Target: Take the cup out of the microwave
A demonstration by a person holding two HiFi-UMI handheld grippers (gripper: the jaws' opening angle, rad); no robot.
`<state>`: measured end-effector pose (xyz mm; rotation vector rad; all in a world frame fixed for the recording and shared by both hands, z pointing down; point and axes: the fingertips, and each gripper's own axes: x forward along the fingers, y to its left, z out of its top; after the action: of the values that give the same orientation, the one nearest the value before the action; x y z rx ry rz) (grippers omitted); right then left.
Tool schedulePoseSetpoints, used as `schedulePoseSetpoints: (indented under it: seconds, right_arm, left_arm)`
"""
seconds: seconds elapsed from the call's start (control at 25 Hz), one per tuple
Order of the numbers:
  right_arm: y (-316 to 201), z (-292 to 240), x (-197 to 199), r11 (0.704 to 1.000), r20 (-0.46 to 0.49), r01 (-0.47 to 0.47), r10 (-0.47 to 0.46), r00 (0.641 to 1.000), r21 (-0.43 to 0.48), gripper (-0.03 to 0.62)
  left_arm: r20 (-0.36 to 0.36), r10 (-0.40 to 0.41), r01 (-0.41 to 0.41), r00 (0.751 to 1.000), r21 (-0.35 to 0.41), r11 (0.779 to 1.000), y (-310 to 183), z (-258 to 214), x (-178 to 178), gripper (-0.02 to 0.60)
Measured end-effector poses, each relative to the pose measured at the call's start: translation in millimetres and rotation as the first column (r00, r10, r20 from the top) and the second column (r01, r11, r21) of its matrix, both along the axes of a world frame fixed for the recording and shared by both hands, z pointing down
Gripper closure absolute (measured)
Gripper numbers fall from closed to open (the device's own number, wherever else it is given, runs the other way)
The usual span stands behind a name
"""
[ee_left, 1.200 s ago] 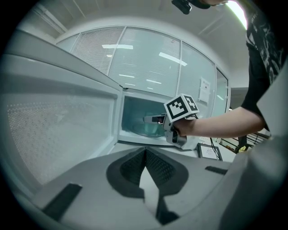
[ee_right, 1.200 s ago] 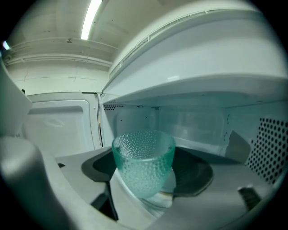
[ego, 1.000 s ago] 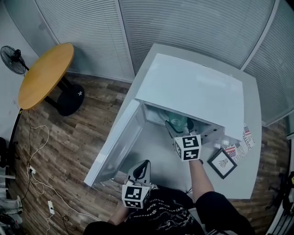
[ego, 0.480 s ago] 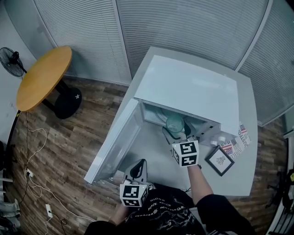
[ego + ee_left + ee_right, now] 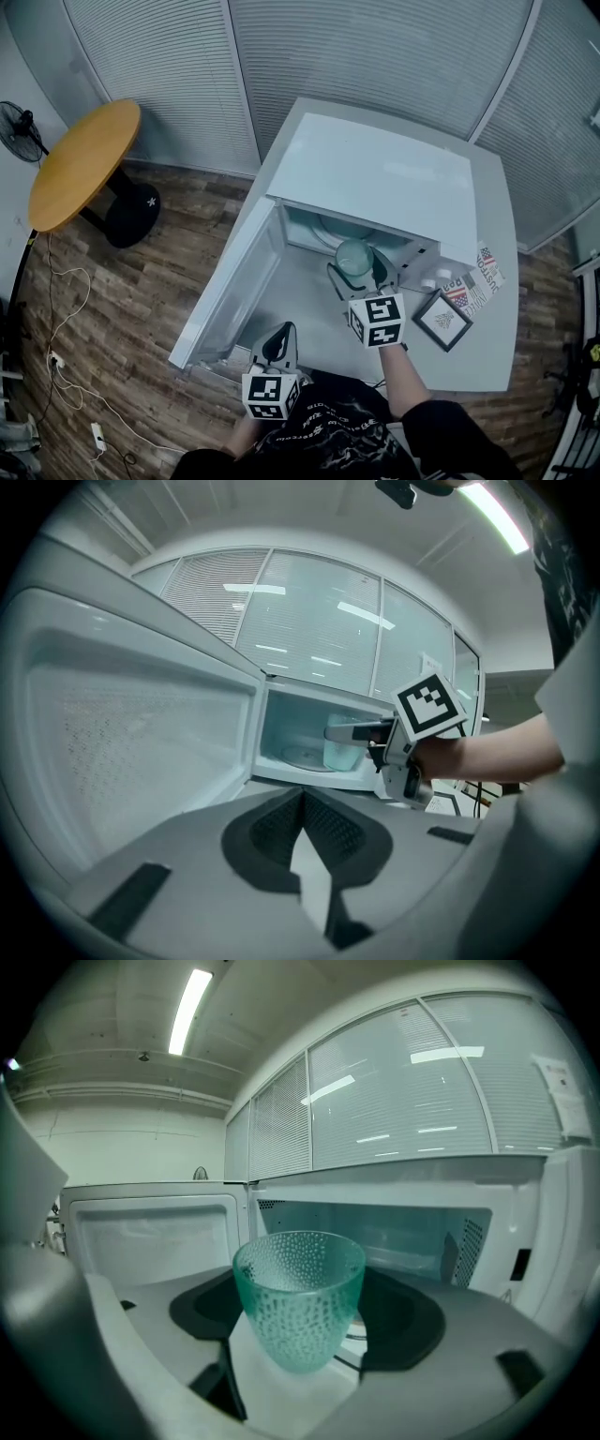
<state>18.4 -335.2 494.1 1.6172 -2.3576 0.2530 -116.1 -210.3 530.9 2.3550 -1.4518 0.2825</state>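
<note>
Pale green dimpled glass cup [image 5: 300,1309] is standing upright, mouth pointing up, long axis vertical. It is sitting between the right gripper's [image 5: 300,1358] jaws, which are clamping its lower wall on both sides. In the head view the cup [image 5: 355,262] is hanging at the front opening of the white box microwave [image 5: 375,178]; cannot tell whether it is fully clear of the cavity. The white microwave door [image 5: 230,291] is swinging wide open to the left. The left gripper [image 5: 302,803] is hovering low, well apart from the cup, jaws pressing together with nothing between them. A small black-framed picture [image 5: 443,321] is lying on the grey tabletop [image 5: 497,309] just right of the microwave.
</note>
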Motion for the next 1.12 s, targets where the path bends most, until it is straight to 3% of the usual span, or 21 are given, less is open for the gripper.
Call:
schedulePoseSetpoints:
  seconds: [1.12]
  right_arm:
    - [81.6, -1.4, 38.0, 0.995, -0.021, -0.099, 0.099, 0.995, -0.009, 0.214]
  left_arm:
    - [-0.022, 0.062, -0.06, 0.998, 0.072, 0.996, 8.0, -14.5, 26.3, 0.575]
